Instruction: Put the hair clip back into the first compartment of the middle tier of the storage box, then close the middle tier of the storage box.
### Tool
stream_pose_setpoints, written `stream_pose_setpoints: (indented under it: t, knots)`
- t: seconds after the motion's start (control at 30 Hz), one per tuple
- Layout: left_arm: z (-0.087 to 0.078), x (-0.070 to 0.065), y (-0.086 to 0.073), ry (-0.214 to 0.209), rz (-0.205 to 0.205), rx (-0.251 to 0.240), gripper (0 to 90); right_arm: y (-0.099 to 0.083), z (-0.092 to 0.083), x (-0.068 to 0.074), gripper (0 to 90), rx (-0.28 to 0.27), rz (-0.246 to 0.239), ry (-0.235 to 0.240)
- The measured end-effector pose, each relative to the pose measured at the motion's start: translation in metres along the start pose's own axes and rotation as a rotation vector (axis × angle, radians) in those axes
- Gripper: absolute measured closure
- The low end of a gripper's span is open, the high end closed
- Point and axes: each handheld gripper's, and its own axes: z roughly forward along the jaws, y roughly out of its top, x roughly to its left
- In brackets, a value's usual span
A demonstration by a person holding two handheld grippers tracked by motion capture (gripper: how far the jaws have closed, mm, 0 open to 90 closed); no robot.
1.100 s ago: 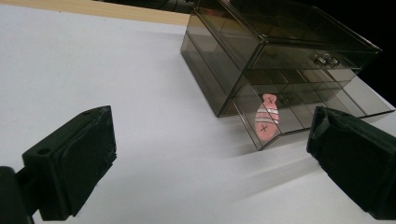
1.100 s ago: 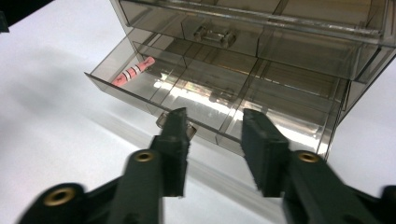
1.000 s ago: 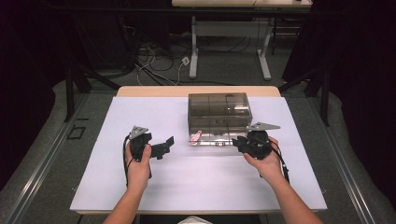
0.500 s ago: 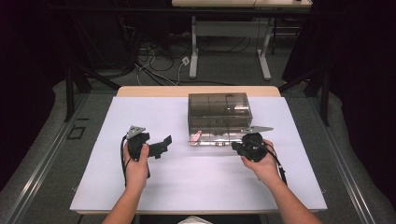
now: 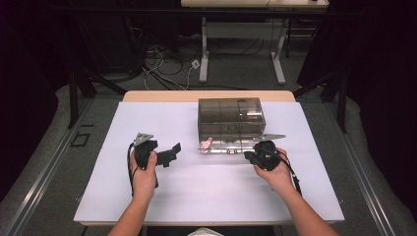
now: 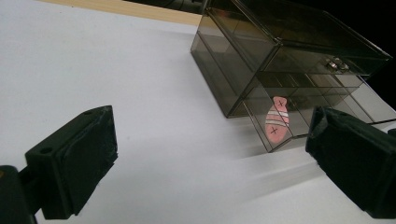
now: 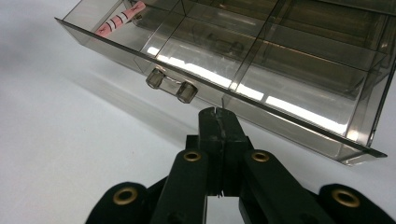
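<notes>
On the white table top, seen from the high view, a smoky clear plastic drawer box stands just past the centre, toward twelve o'clock from me. Its bottom drawer is pulled partly out toward me, at the box's six o'clock side. At the nine o'clock end of that drawer lies a small pink strip with white bands and dark crosses; in the left gripper view the pink strip shows through the drawer's clear wall.

My right gripper sits at the drawer's five o'clock corner, just beside its front. Its jaws are clenched tight together with nothing between them; they have just finished closing. In the right gripper view the closed tips point up at the drawer's front panel, just beside the small clear handle, which lies at about ten o'clock from the tips. I cannot tell whether the tips touch the panel; they do not hold the handle.

My left gripper rests in my left hand on the table, well apart from the box, at about eight o'clock from it. Its jaws are released and stand wide, holding nothing, pointing toward the box at roughly three o'clock.
</notes>
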Motion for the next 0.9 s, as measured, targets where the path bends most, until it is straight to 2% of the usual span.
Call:
stream_pose_setpoints:
  t: [0.37, 0.9]
  knots:
    - [-0.0002, 0.0007, -0.0003, 0.004, 0.000, 0.001, 2.3, -0.0016, 0.0039, 0.0012, 90.0, 0.016, -0.006, 0.008]
    - [0.0000, 0.0019, -0.0004, 0.008, 0.003, 0.001, 2.4, -0.0024, 0.0075, -0.0017, 90.0, 0.009, 0.003, -0.012]
